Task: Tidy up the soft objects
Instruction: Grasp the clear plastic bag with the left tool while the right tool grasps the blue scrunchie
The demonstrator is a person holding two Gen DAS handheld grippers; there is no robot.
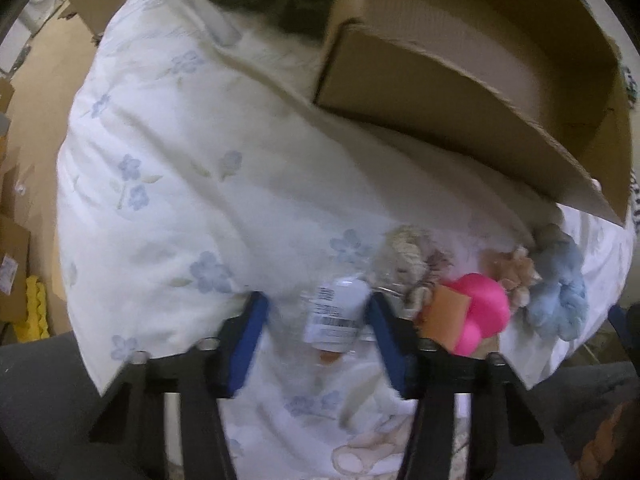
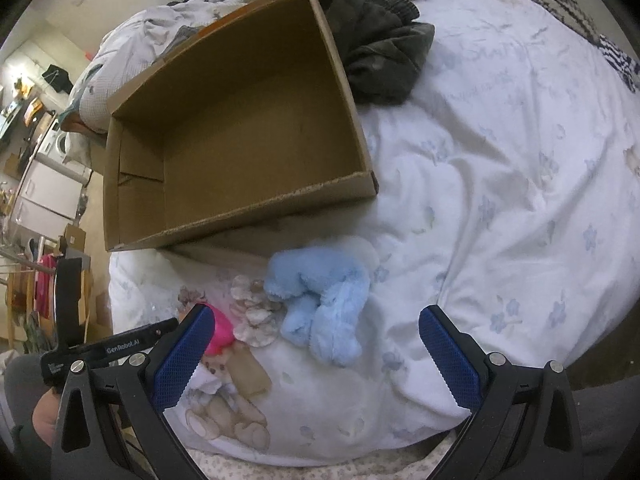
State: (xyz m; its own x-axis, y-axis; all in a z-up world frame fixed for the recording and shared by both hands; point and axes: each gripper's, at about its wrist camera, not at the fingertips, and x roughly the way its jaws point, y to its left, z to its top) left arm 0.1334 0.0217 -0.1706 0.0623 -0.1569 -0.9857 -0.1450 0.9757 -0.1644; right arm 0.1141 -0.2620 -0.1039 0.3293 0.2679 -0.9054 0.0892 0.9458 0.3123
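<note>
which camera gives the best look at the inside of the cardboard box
The right wrist view. It looks down into the cardboard box, showing its bare floor, all four walls and nothing inside. The left wrist view catches the box blurred and at a slant, cut off at the top edge, with only part of the interior visible.

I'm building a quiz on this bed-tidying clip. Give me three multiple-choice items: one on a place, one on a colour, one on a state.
1. Where does the blue plush toy lie?
A. inside the cardboard box
B. on the bedding in front of the box
C. on the floor

2. What colour is the rounded toy beside the orange card?
A. green
B. pink
C. black

3. How is the cardboard box?
A. open, nothing visible inside
B. taped shut
C. full of toys

Key: 1 B, it rests on the floral duvet near the box's front wall; 2 B, bright pink in the left view; 3 A, bare brown floor shows.
</note>
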